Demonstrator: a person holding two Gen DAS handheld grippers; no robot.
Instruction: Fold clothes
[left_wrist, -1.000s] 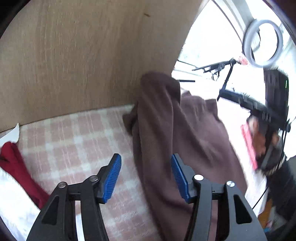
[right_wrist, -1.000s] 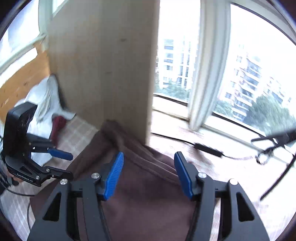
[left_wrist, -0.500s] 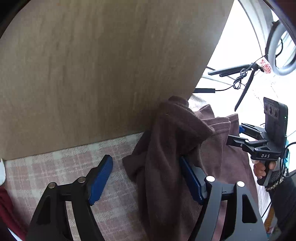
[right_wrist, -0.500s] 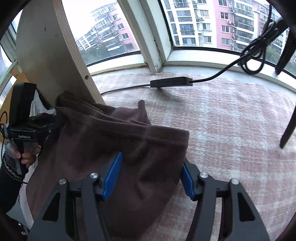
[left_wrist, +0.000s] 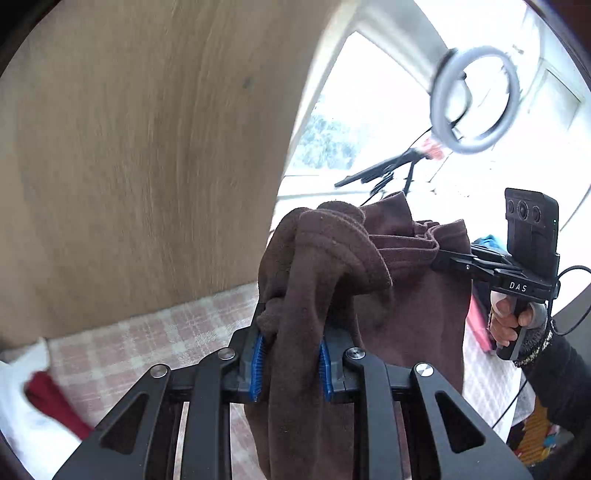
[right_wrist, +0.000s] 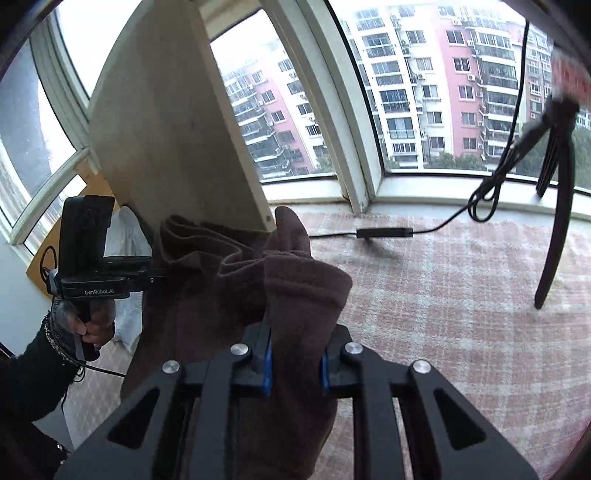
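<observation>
Brown garment (left_wrist: 317, 280) — loose before (now bunched) — pinched by both closing grippers.

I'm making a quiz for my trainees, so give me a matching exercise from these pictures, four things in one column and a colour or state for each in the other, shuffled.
Things:
1. brown garment
2. ring light
3. red cloth
4. cable

Colour or state:
A. lying on the checked cover by the window
B. grey, unlit hoop
C. crumpled at the far left beside white fabric
D. pinched at two spots, by the left gripper and the right gripper

Pairs: 1-D, 2-B, 3-C, 4-A
</observation>
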